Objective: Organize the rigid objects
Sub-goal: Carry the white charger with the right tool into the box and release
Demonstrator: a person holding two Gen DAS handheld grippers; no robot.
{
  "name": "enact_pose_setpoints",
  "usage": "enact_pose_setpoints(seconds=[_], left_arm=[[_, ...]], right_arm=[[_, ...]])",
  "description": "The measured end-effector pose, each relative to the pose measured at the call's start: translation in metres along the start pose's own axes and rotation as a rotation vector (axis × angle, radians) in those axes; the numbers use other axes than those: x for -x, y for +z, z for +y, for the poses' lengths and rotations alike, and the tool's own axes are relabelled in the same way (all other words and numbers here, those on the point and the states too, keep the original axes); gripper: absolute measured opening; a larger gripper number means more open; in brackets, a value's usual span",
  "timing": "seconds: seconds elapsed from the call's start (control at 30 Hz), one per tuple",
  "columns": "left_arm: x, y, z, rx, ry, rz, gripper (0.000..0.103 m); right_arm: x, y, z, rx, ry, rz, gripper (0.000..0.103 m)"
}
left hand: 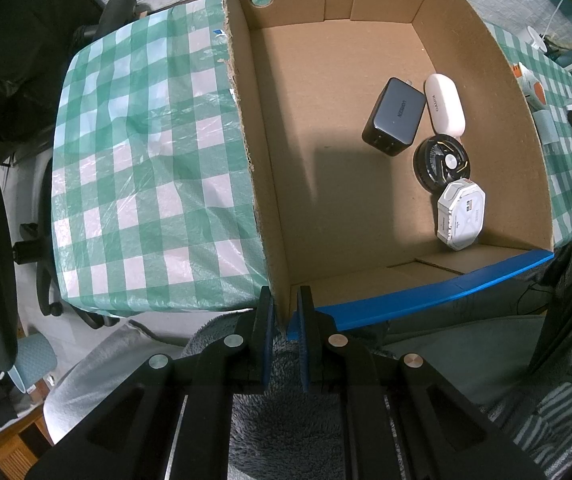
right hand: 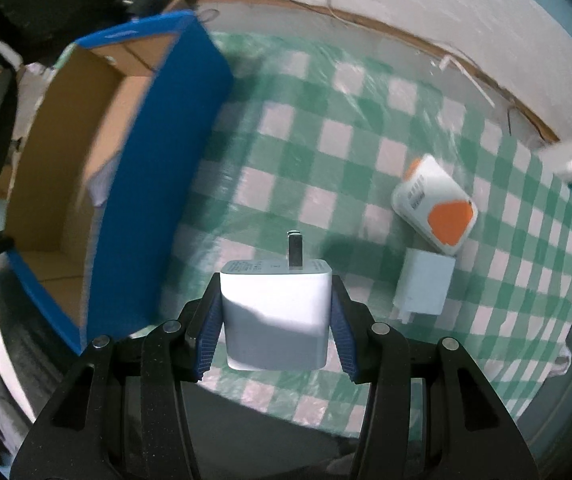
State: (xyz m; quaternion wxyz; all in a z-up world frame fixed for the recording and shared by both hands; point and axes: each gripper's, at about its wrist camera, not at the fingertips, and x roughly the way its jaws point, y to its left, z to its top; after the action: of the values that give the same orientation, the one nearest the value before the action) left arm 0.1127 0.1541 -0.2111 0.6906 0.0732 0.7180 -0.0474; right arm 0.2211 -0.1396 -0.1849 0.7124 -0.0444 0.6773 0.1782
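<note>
We have our left hand-held gripper (left hand: 286, 312) clamped on the near corner of the cardboard box (left hand: 438, 296), its pads pinching the wall where the bare side meets the blue-taped rim; we judge this steadies the box so it does not slide on the slick checked cloth of the bench (left hand: 134, 152) while things go in.

Our right hand-held gripper (right hand: 276, 320) is closed on a white charger cube (right hand: 274, 312), held by its two flat sides with the metal prong pointing away from us, clear of the cloth and just beside the box's blue outer wall. Gripping the flat faces keeps the smooth block from twisting.

Inside the box we count four items, clustered along the right wall: one dark grey charger (left hand: 396, 116), one white oval case (left hand: 444, 104), one black round gadget (left hand: 442, 164) and one white octagonal case (left hand: 461, 214).

Two things remain on the bench: one white-and-orange device (right hand: 436, 204) and one white adapter (right hand: 424, 286), touching each other.
</note>
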Motion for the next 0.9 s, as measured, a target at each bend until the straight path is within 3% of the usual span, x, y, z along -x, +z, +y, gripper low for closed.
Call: enact_pose_setpoints(seconds=[0.47, 0.9], left_arm=[[0.000, 0.000, 0.000, 0.000, 0.001, 0.000, 0.009], [-0.001, 0.001, -0.002, -0.004, 0.002, 0.000, 0.009]], right_arm=[[0.031, 0.035, 0.084, 0.164, 0.034, -0.052, 0.049], [-0.019, 0.046, 0.146, 0.237, 0.068, -0.036, 0.049]])
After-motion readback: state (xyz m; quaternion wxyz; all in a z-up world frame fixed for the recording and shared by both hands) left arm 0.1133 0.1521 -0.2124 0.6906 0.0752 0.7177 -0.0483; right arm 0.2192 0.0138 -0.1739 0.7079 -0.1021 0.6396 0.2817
